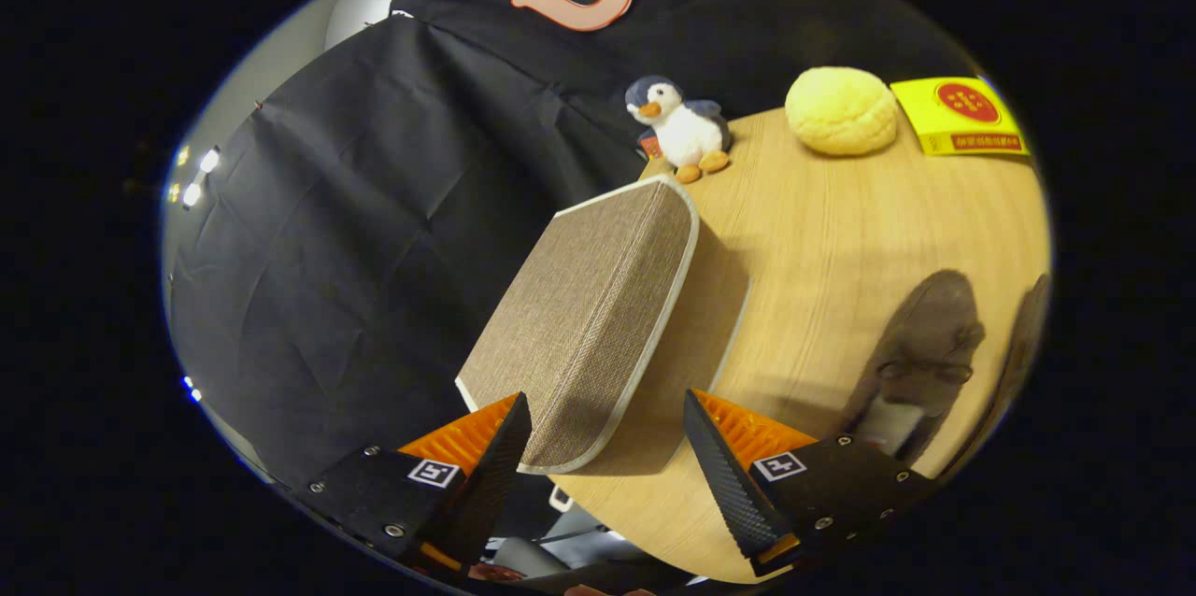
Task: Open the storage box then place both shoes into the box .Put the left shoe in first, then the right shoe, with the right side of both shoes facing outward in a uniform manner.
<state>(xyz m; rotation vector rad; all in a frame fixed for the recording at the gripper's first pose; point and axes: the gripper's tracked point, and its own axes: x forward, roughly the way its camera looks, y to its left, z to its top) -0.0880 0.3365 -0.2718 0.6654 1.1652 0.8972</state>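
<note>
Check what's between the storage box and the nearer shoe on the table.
Gripper view: only bare wooden table with the box's shadow lies between the storage box and the grey shoe. The open hand-held gripper straddles the box's near corner.

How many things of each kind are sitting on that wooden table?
Storage box, fabric-covered, lid closed, near corner between the open gripper fingers: 1
Shoes, one beside the box, another partly visible beyond it: 2
Penguin plush past the box: 1
Round yellow bun-shaped thing: 1
Yellow packet: 1
Total on the table: 6
</note>
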